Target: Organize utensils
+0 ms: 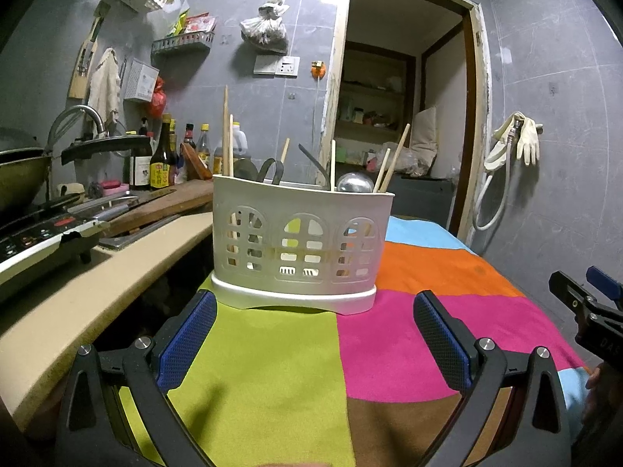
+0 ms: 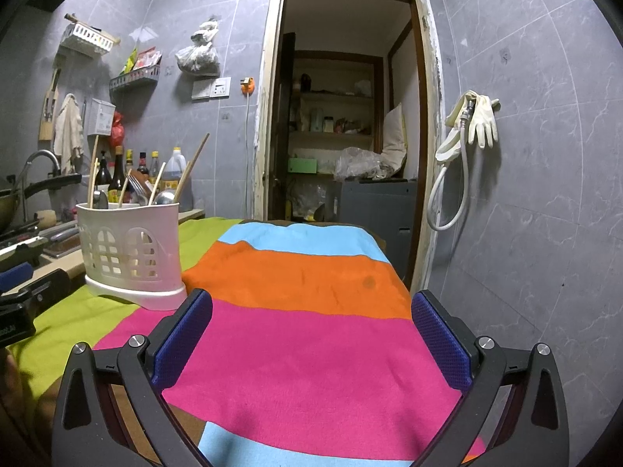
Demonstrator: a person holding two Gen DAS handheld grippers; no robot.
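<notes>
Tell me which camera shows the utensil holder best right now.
Left wrist: the utensil holder stands centred, facing the camera, past the open left tongs, chopsticks sticking up. The right wrist view shows it smaller, off to the left.

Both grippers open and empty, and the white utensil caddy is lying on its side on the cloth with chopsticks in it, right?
Not quite: the white utensil caddy stands upright on the striped cloth, chopsticks sticking up, as the left wrist view shows. The left gripper and right gripper are indeed open and empty.
</notes>
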